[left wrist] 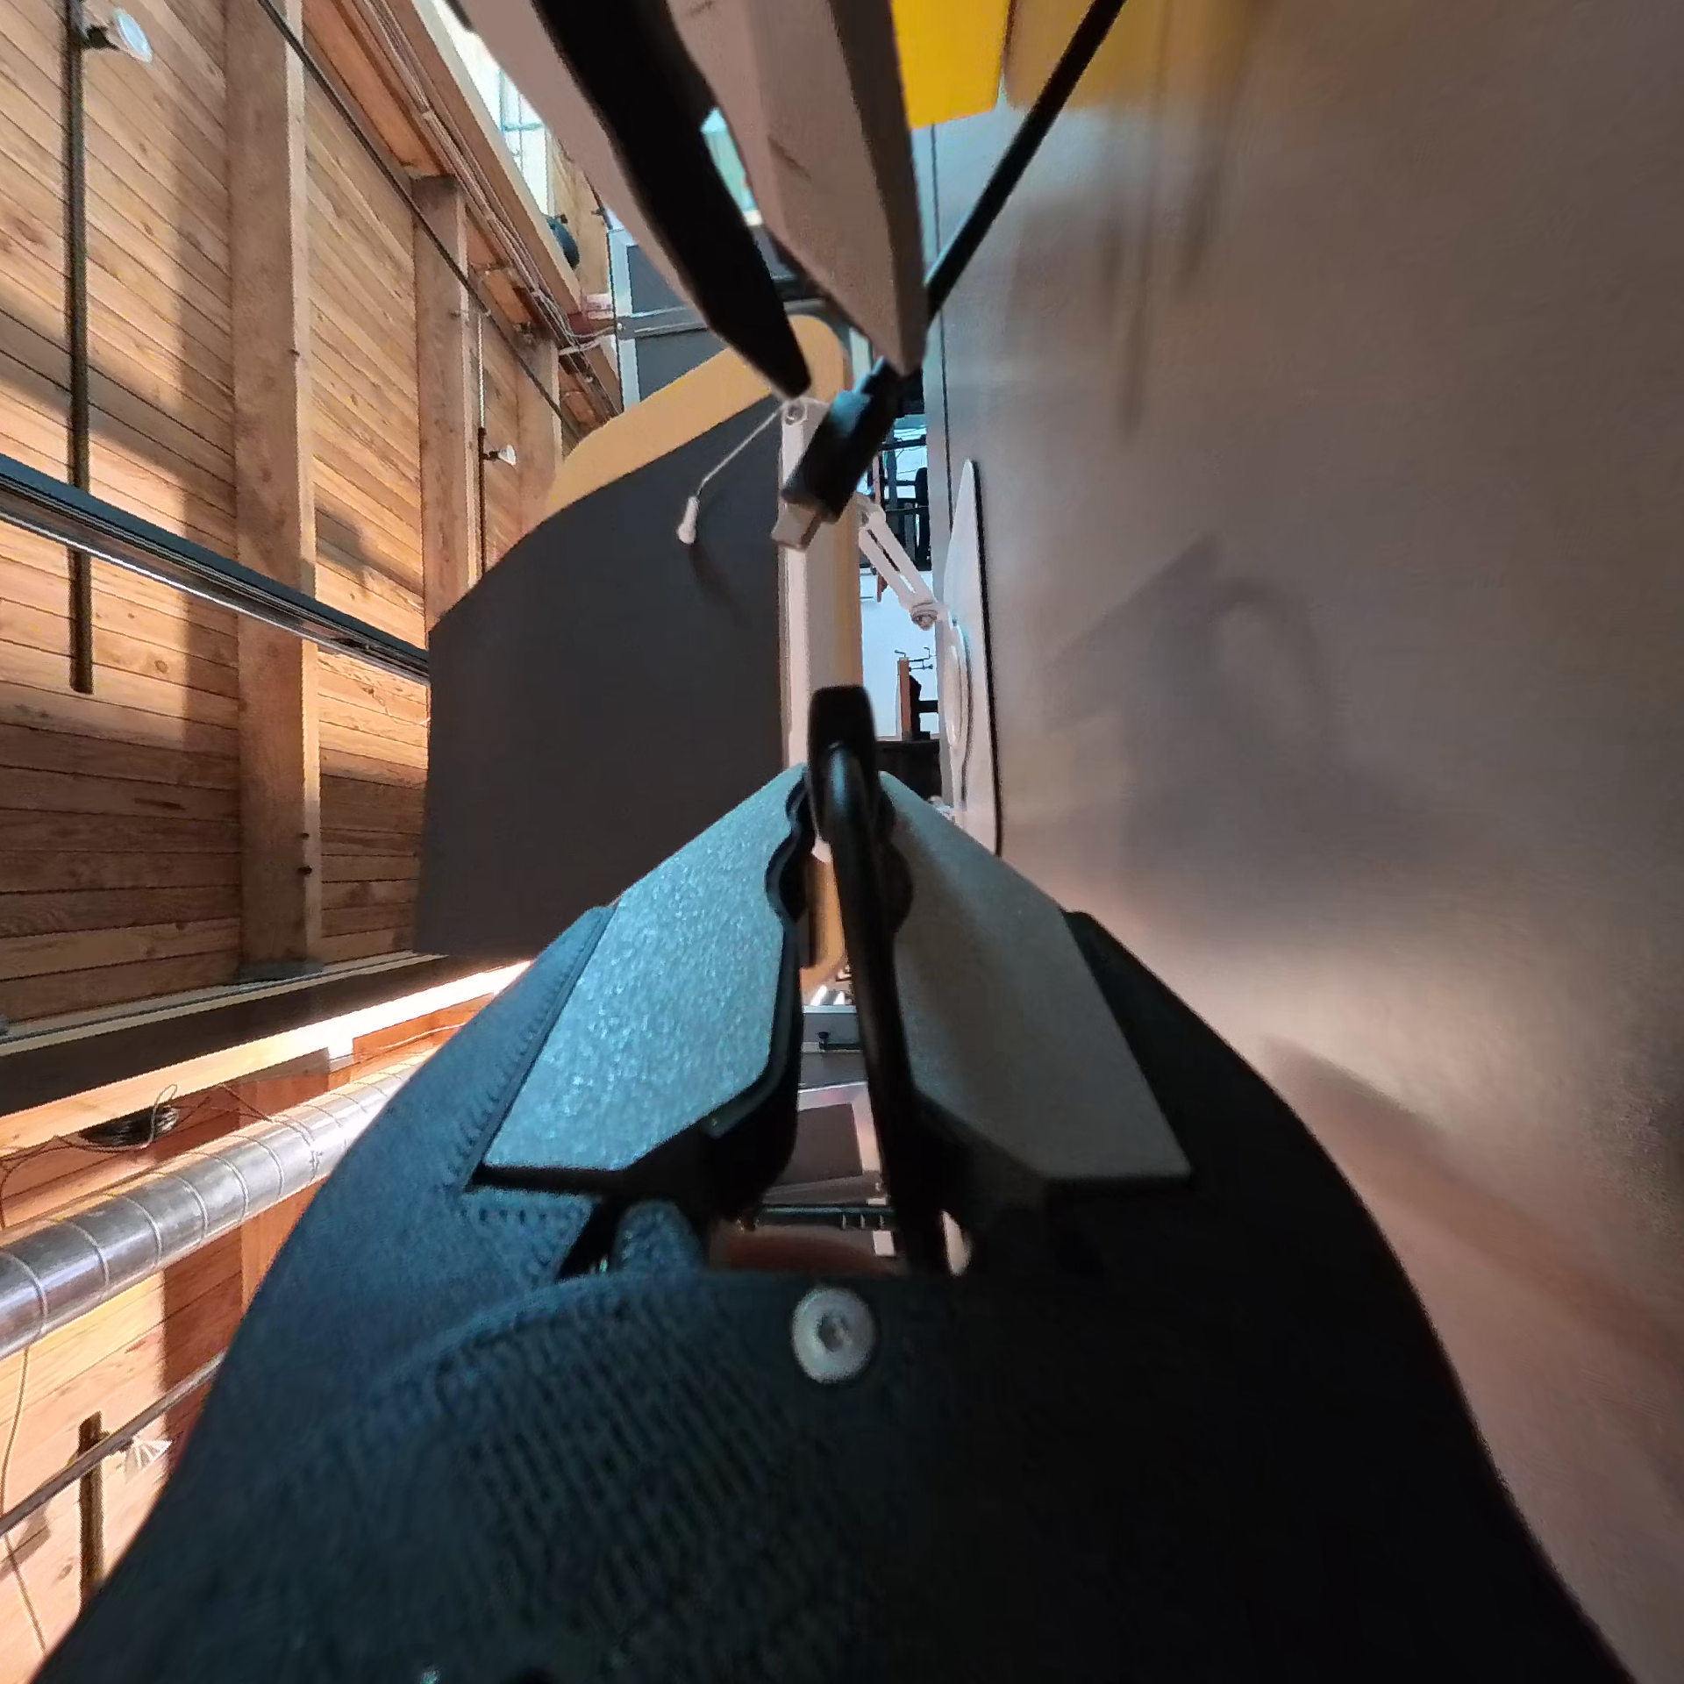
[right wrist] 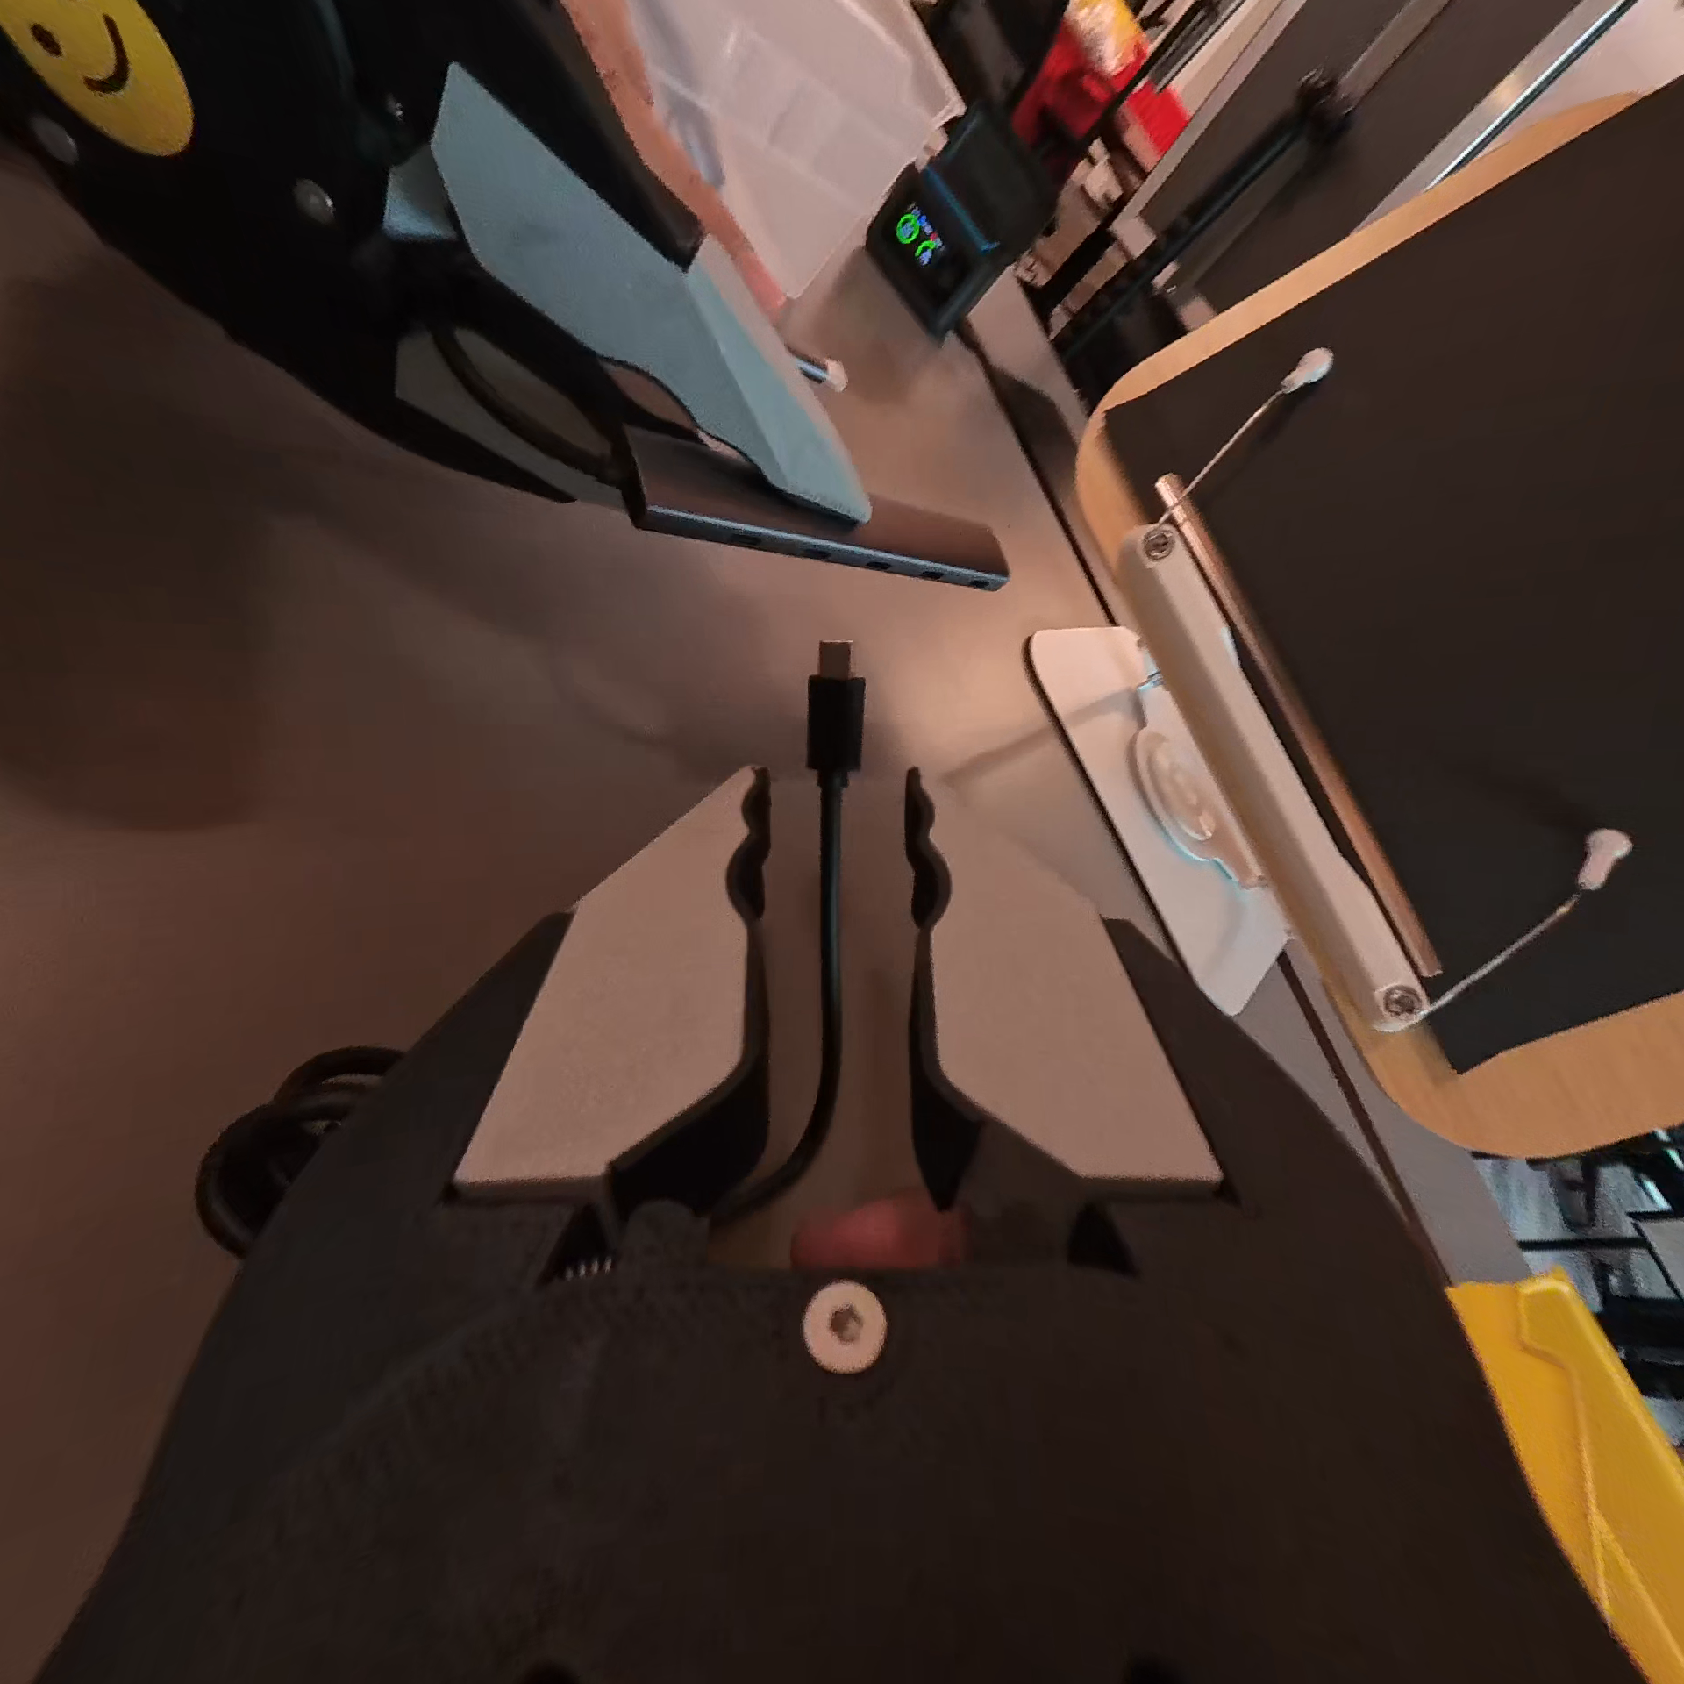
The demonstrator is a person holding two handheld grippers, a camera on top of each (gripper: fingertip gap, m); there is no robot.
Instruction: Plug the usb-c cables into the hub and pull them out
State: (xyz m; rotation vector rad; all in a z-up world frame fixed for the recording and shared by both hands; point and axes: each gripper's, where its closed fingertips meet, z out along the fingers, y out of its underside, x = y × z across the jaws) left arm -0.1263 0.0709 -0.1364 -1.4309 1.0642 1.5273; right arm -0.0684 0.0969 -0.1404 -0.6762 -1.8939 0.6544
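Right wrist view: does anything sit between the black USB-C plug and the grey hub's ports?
Nothing visible does. The black USB-C plug points toward the slim grey metal hub, held by the left gripper; only bare brown tabletop shows in the gap.

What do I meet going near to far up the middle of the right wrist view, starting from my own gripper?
Right gripper, jaws apart → black cable running between them → its USB-C plug → bare table → grey hub, pinned by the left gripper.
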